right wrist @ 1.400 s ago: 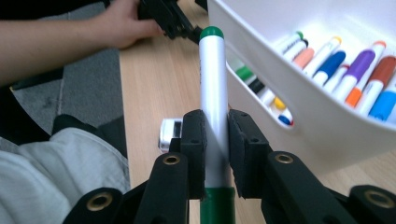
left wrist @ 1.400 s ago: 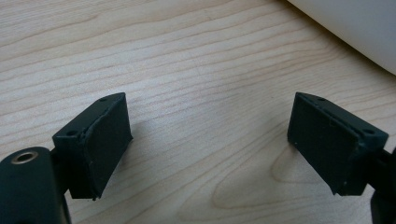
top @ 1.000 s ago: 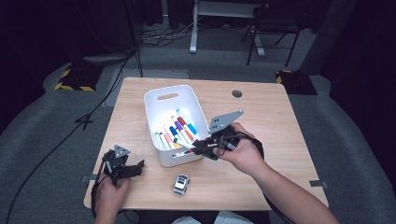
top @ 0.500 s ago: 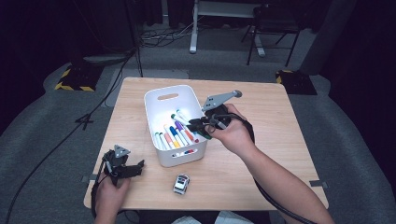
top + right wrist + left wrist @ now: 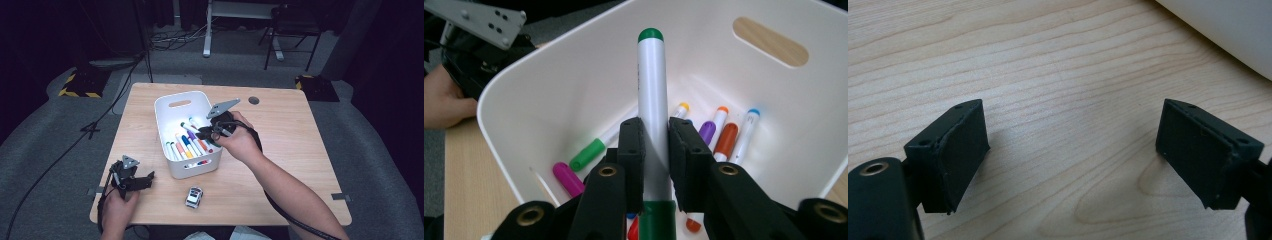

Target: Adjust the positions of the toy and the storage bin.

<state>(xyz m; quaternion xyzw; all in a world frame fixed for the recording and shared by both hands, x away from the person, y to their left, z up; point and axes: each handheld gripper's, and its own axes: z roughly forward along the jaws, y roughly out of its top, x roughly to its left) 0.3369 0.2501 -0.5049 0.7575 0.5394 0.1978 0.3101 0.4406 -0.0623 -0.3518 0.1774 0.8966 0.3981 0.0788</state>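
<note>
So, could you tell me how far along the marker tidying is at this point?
Mostly done: many markers already lie in the white bin. In hand: the right gripper is shut on a green-capped marker, held over the bin. Left: letting that marker go. The left gripper is open above bare table, and a small toy car stands outside the bin.

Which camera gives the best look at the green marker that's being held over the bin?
The right gripper view: the green marker stands large between the right gripper pads, over the white bin. In the high view it is a small sliver.
</note>
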